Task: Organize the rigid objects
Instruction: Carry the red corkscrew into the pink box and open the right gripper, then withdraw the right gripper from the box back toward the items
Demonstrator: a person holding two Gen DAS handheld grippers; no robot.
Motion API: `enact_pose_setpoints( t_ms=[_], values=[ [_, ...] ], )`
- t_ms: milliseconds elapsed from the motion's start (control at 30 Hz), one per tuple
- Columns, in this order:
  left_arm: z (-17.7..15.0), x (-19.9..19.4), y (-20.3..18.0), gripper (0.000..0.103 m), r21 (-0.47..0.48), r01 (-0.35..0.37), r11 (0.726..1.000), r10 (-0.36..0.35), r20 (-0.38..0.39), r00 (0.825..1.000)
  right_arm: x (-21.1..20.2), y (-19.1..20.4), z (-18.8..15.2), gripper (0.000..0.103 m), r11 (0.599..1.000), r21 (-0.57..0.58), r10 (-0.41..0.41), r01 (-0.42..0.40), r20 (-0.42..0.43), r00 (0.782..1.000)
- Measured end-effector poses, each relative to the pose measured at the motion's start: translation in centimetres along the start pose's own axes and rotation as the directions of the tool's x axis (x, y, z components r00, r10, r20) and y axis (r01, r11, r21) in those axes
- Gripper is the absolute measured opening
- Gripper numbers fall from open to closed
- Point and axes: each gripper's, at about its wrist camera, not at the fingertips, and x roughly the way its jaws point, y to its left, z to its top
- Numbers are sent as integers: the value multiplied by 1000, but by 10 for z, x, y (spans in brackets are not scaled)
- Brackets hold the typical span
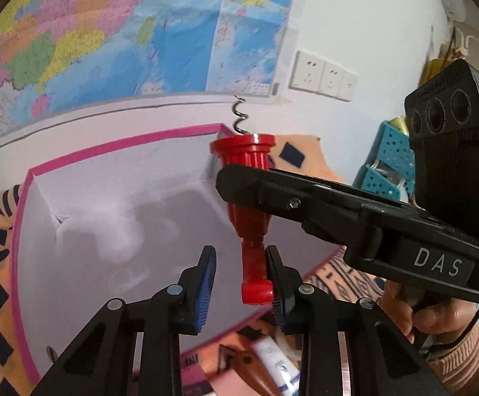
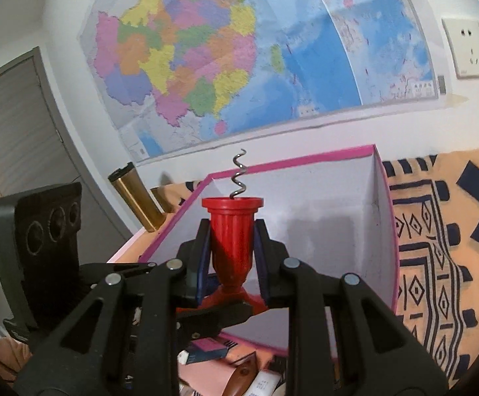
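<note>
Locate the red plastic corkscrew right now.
The red plastic corkscrew is held up over the pink-rimmed white box, centre of both wrist views, its body in the right tongs, metal spiral pointing up toward the wall map.

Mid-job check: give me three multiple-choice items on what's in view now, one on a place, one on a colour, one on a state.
1. Where is the corkscrew?
A. standing on a shelf
B. held in the air before the open box
C. lying on a plate

2. What colour is the box's rim?
A. pink
B. green
C. black

3. How are the right tongs?
A. open
B. shut on nothing
C. shut on the corkscrew

Answers:
1. B, it is held up off any surface, spiral upward, with the box behind it.
2. A, a pink edge runs round the white walls.
3. C, both pads press its ribbed red body.
</note>
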Motion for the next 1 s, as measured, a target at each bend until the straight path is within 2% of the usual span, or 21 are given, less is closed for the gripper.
enact_pose_setpoints(
  t_ms=[167,267,367,433,633,733,867,1000],
  values=[
    [-4,16,16,30,-29,-44,999,42,-44,998,19,-18,-5,28,999,43,-27,29,-63,998],
    [-11,19,26,30,-40,-69,997,66,-57,996,28,-29,-12,31,994,72,-71,79,-111,991],
    [-22,12,35,30,-54,-75,996,72,-50,996,28,-29,-17,34,993,50,-103,110,-127,987],
    [-28,2,41,30,-59,-78,995,76,-24,997,23,-24,-20,38,993,32,-109,114,-127,986],
    [-41,-27,52,31,-42,-97,994,98,39,994,11,-13,-29,41,990,-31,-144,141,-117,983],
    [-46,-36,56,35,-27,-119,993,120,66,991,5,-8,-34,41,990,-48,-139,135,-116,983],
    [-52,-49,58,35,-7,-127,992,127,99,987,-3,8,-42,41,989,-98,-126,115,-113,986],
    [-63,-65,56,36,24,-103,994,99,123,988,-7,35,-54,41,975,-205,-109,83,-117,987]
  ],
)
